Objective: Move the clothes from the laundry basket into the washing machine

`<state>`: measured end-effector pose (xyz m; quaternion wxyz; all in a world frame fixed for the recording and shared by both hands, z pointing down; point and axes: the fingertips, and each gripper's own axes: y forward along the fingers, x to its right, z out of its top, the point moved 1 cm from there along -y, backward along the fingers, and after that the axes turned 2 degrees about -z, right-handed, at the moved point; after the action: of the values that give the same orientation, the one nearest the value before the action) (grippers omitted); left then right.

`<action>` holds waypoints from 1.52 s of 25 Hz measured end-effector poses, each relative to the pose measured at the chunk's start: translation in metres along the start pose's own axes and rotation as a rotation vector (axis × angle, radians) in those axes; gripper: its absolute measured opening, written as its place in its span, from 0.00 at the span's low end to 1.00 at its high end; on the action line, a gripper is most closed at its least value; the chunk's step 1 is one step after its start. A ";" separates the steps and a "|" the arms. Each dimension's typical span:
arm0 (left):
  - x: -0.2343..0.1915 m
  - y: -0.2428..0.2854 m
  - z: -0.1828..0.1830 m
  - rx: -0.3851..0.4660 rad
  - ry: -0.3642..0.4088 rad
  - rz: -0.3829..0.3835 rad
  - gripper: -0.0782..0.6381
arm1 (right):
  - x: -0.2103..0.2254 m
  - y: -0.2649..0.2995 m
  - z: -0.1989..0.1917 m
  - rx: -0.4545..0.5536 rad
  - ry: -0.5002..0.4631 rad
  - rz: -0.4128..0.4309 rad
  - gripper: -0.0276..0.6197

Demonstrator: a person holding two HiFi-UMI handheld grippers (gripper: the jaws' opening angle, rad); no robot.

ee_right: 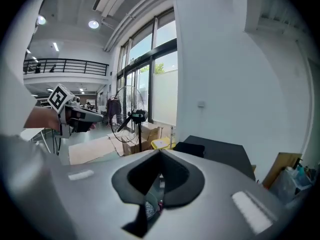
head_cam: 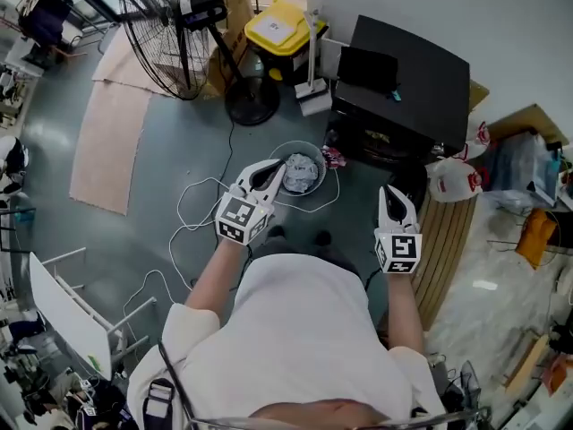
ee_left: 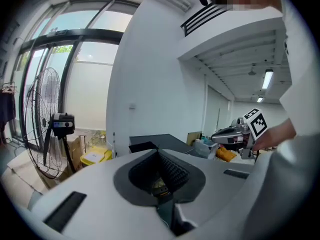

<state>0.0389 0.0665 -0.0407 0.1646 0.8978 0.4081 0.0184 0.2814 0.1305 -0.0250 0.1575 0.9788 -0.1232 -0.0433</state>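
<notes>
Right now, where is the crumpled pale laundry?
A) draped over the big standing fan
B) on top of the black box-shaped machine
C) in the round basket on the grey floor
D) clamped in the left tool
C: the crumpled pale laundry lies inside the round basket, which stands on the grey floor.

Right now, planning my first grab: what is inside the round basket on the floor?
The round grey-rimmed laundry basket holds a crumpled bundle of pale grey-white clothes. Anything beneath that top bundle, and the basket's bottom, is covered.
</notes>
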 end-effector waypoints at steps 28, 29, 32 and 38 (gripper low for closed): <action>-0.112 -0.016 -0.151 -0.147 -0.152 0.135 0.12 | -0.116 0.162 -0.095 -0.193 -0.095 0.298 0.06; -0.116 -0.013 -0.161 -0.151 -0.157 0.132 0.12 | -0.121 0.169 -0.103 -0.201 -0.102 0.305 0.06; -0.125 -0.005 -0.194 -0.166 -0.174 0.115 0.12 | -0.133 0.190 -0.131 -0.229 -0.115 0.323 0.06; -0.140 0.010 -0.267 -0.206 -0.194 0.100 0.12 | -0.158 0.234 -0.196 -0.279 -0.144 0.373 0.06</action>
<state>-0.0919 0.0312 0.2287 0.2933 0.8930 0.3409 -0.0185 0.1000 0.0141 0.2422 0.2872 0.9024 -0.3054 -0.0997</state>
